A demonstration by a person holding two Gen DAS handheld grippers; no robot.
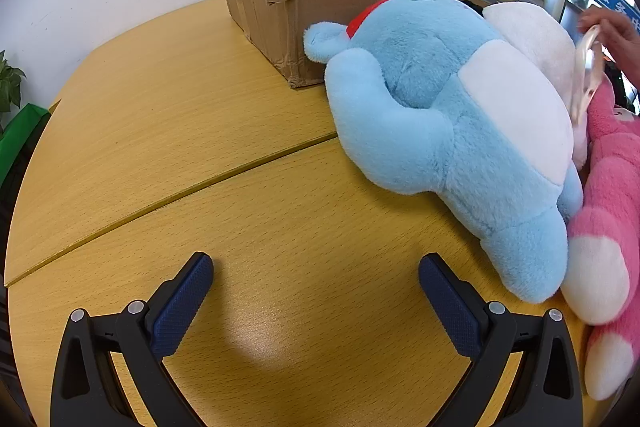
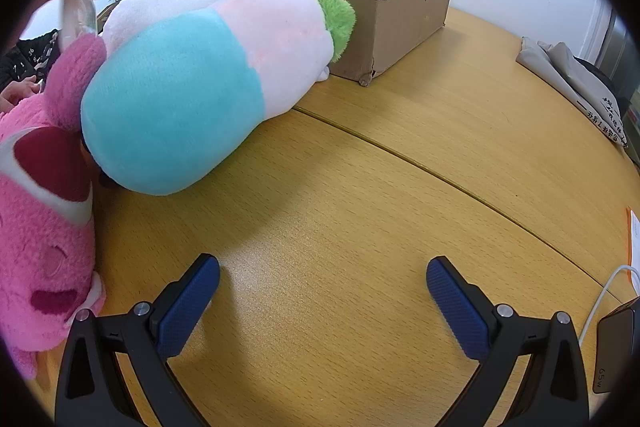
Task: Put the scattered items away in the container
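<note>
Wooden bench (image 1: 200, 155) bearing everything. Cardboard box (image 1: 280, 11) at twelve o'clock. Blue plush (image 1: 440, 131) at two o'clock against box wall; pink plush (image 1: 612, 187) at three, touching. Left tool (image 1: 316, 291) and right tool (image 2: 323, 293) spread, empty. Risk: bulky, soft plush slipping from narrow pinch, or snagging torn box rim.
</note>
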